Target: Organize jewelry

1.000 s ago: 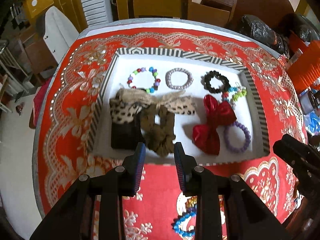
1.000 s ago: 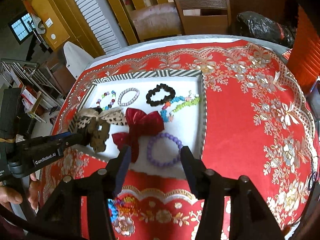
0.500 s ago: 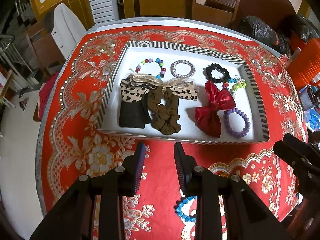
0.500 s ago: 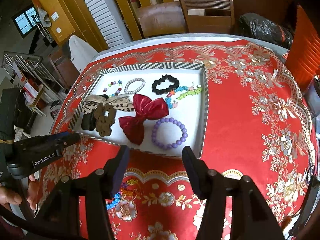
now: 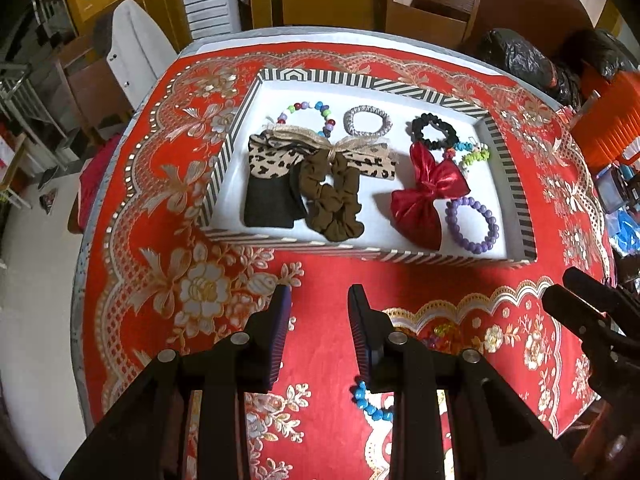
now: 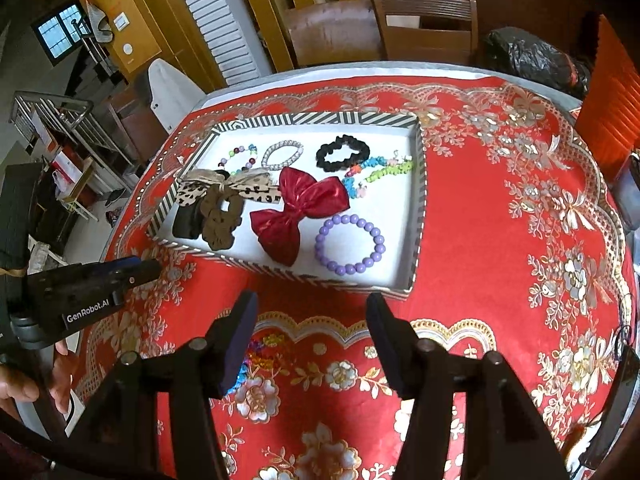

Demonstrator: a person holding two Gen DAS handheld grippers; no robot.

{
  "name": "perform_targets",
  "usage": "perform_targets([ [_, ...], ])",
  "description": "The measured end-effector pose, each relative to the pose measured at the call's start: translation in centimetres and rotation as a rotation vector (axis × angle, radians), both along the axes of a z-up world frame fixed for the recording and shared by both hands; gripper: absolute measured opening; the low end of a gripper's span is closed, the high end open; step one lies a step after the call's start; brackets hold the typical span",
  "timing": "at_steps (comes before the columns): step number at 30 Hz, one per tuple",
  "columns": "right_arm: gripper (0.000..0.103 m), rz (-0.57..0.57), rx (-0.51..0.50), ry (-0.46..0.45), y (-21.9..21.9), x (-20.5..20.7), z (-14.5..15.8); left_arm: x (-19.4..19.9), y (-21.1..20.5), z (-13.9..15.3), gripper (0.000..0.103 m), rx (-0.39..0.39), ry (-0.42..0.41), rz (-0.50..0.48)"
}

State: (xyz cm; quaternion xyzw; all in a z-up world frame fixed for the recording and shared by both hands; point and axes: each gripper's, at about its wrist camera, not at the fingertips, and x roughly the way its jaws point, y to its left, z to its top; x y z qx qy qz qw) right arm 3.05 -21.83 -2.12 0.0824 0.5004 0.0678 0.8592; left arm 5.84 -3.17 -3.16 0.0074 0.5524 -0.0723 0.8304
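Plainly, the left gripper (image 5: pixel 319 300) is held with fingers apart and nothing between them; the right gripper (image 6: pixel 312 312) is held wider, likewise empty; both are poised over the red tablecloth (image 6: pixel 480 240), just before the striped tray (image 5: pixel 224 160); a purple bracelet (image 6: pixel 350 245) and red bow (image 6: pixel 304 208) are laid inside the tray

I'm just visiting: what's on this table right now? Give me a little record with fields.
Container: striped-rim tray on a red floral tablecloth
In tray: purple bead bracelet, red bow, brown scrunchie, black scrunchie
Outside tray: blue bead bracelet, partly hidden
Left gripper: open, holding nothing
Right gripper: open, holding nothing
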Motion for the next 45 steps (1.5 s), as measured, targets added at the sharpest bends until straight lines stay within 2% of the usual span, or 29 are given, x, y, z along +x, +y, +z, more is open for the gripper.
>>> perform_targets([
  [11,0.06,0.014,-0.005,0.047,-0.3,-1.6,-1.6,-2.0,0.7,-1.3,0.011,0.011,0.038,-0.007],
  [30,0.06,0.086,-0.021,0.075,0.9,-3.8,-2.3,-5.4,0.2,-2.2,0.011,0.019,0.066,-0.04],
  [35,0.06,0.095,-0.023,0.085,0.9,-4.3,-2.6,-6.1,-0.1,-2.9,0.011,0.0,0.085,-0.048],
  [41,0.06,0.094,-0.024,0.094,0.6,-4.6,-2.9,-6.8,-0.6,-4.1,0.011,-0.076,0.13,-0.087],
  [45,0.06,0.089,-0.018,0.096,0.4,-4.8,-3.0,-7.0,-1.6,-5.3,0.012,-0.059,0.158,-0.127],
])
